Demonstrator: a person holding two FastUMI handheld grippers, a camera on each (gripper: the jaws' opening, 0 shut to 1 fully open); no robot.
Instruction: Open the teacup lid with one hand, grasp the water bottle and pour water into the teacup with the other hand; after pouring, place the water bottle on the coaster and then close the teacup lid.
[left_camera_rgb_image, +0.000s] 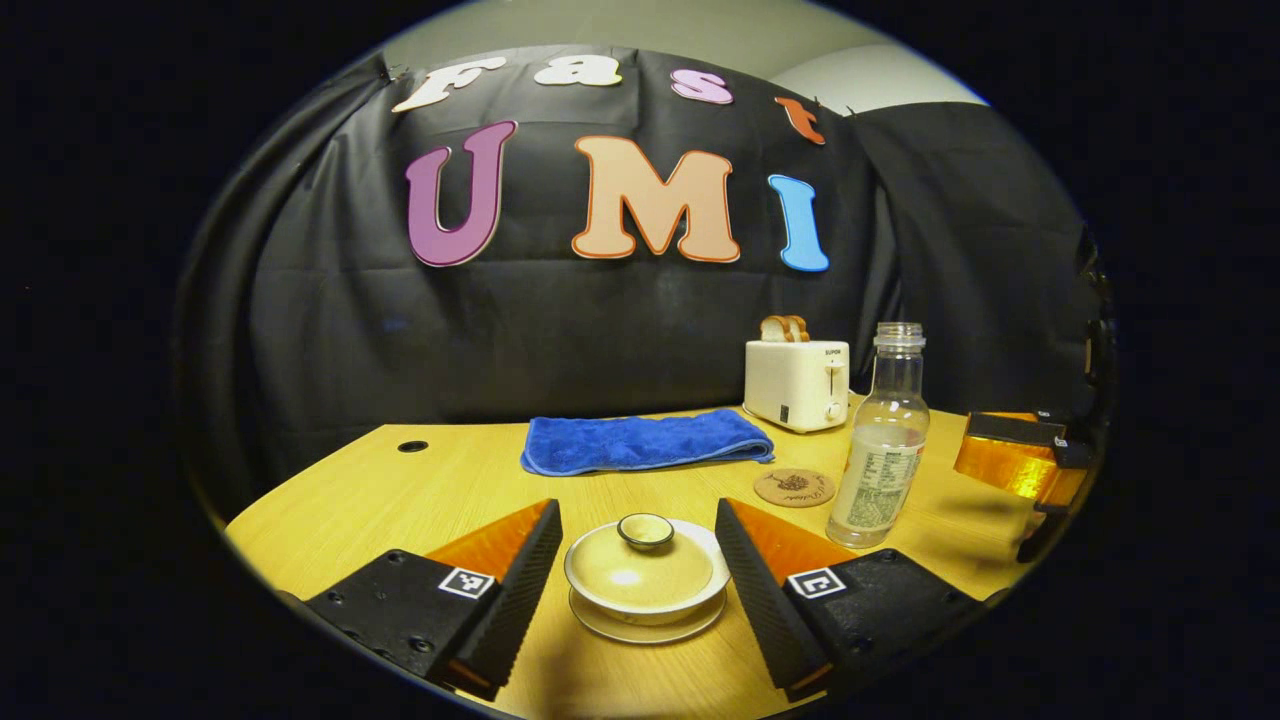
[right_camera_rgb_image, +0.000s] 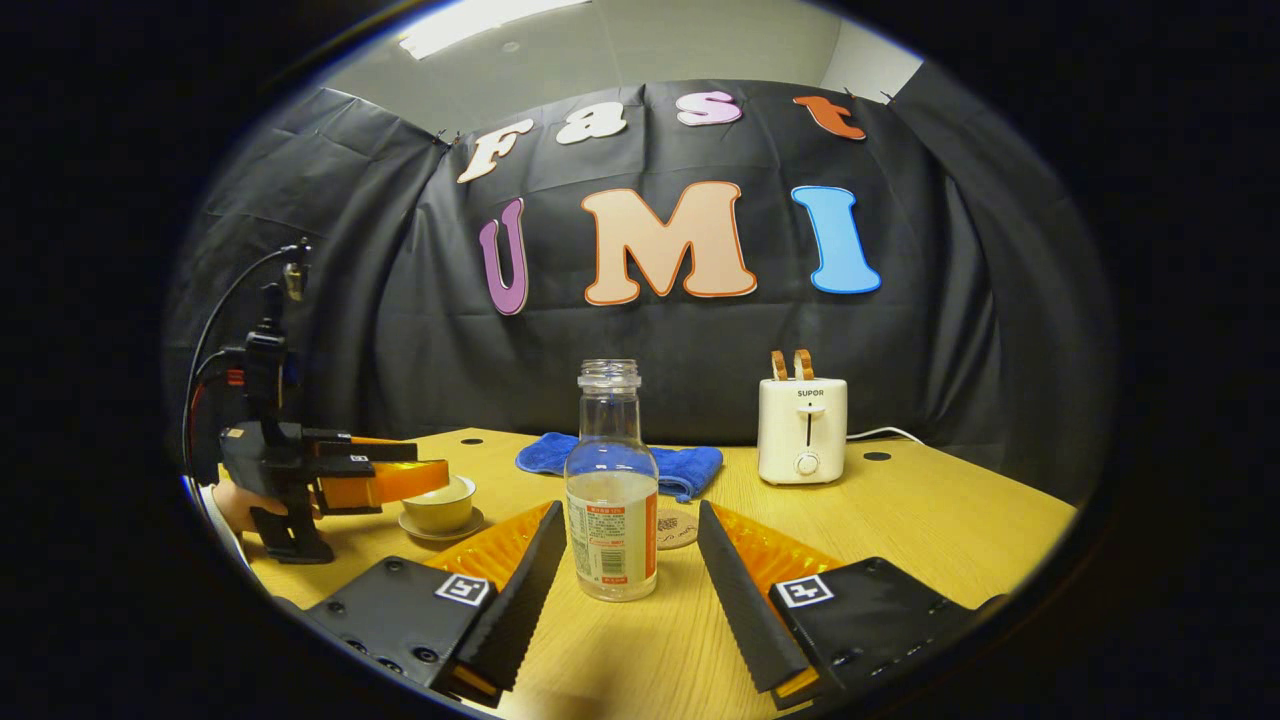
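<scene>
Between open jaws: lidded teacup (left_camera_rgb_image: 645, 575); water bottle (right_camera_rgb_image: 610, 490).

You are in a staged recording booth: black cloth wall (right_camera_rgb_image: 700, 360) behind a wooden tabletop (right_camera_rgb_image: 900, 520) with toaster (right_camera_rgb_image: 802, 430).

I am seeing bare table (left_camera_rgb_image: 400, 490) lying open left of my teacup (left_camera_rgb_image: 646, 572); the water bottle (left_camera_rgb_image: 882, 440), coaster (left_camera_rgb_image: 794, 487) and toaster (left_camera_rgb_image: 797, 383) are crowding its right.
</scene>
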